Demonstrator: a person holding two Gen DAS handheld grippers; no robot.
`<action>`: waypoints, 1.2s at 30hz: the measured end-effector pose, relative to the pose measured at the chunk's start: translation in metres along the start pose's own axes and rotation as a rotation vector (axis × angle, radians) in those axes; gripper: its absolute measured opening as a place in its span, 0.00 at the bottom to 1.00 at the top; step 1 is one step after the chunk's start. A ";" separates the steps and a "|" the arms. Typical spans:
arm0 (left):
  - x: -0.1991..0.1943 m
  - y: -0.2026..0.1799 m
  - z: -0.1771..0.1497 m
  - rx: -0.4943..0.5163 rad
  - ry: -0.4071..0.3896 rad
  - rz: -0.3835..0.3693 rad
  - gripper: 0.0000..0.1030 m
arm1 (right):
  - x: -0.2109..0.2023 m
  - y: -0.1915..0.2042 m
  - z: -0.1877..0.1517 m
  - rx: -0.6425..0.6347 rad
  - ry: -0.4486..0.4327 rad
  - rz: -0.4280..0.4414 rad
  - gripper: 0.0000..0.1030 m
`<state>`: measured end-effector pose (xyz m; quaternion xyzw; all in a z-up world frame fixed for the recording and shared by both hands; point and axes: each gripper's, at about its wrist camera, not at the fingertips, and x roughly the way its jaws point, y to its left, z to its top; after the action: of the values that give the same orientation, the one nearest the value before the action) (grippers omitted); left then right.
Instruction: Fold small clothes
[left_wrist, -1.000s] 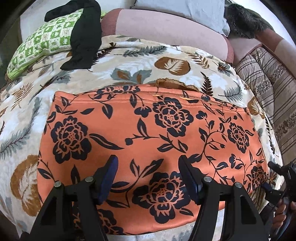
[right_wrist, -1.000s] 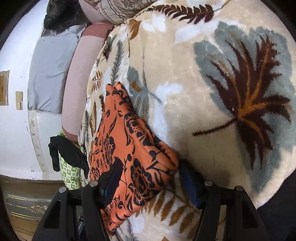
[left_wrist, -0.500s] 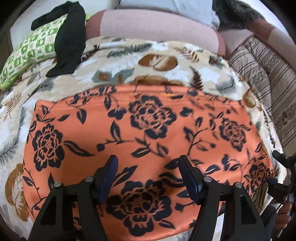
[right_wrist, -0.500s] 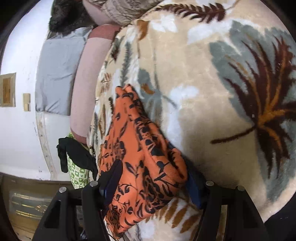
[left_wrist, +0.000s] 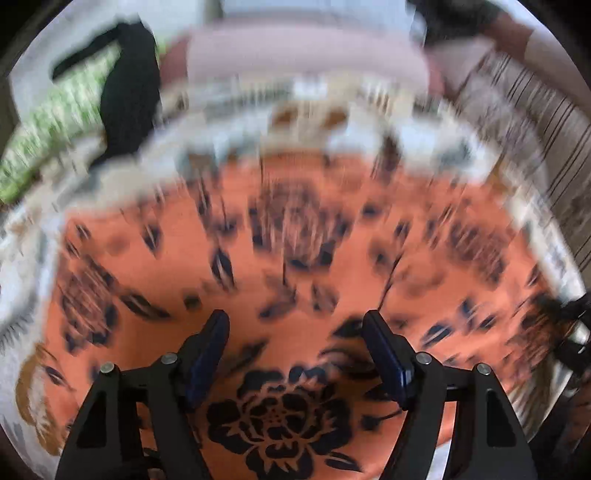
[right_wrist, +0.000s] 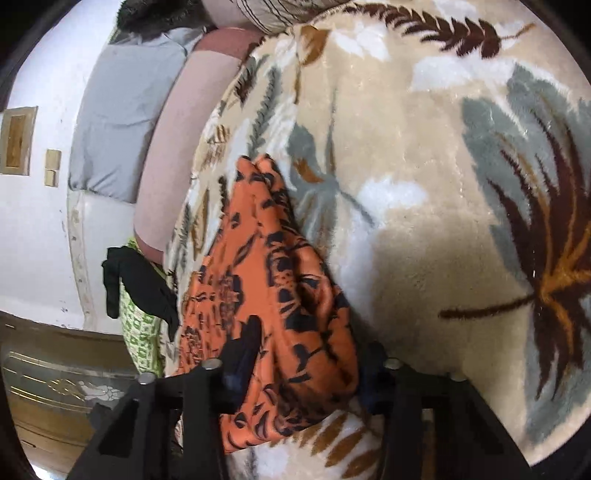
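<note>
The right gripper (right_wrist: 306, 354) has just closed on the bunched orange floral garment (right_wrist: 273, 295); the left gripper (left_wrist: 295, 332) has just widened, nearer it.

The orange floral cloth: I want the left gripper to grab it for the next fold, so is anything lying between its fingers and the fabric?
Nothing visible does. The left gripper hangs open right over the orange floral cloth, with bare fabric between its fingers. The black garment lies far off on the green pillow.

Right claw (right_wrist: 306, 354) just closing, pinching orange floral garment (right_wrist: 273, 288), leaf-print blanket (right_wrist: 424, 229)
</note>
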<state>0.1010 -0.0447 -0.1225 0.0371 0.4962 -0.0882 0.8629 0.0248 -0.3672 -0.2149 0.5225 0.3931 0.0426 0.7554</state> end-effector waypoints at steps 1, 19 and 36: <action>-0.001 0.001 -0.001 -0.001 -0.021 0.003 0.73 | 0.004 0.000 0.000 -0.008 0.022 -0.006 0.39; -0.019 0.022 -0.014 -0.062 -0.067 -0.080 0.71 | -0.002 0.084 -0.011 -0.283 0.023 -0.083 0.14; -0.110 0.251 -0.161 -0.731 -0.194 -0.044 0.71 | 0.210 0.268 -0.264 -0.811 0.463 -0.037 0.23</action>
<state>-0.0423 0.2387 -0.1151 -0.2925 0.4117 0.0733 0.8600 0.0932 0.0529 -0.1477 0.1548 0.5121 0.2947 0.7918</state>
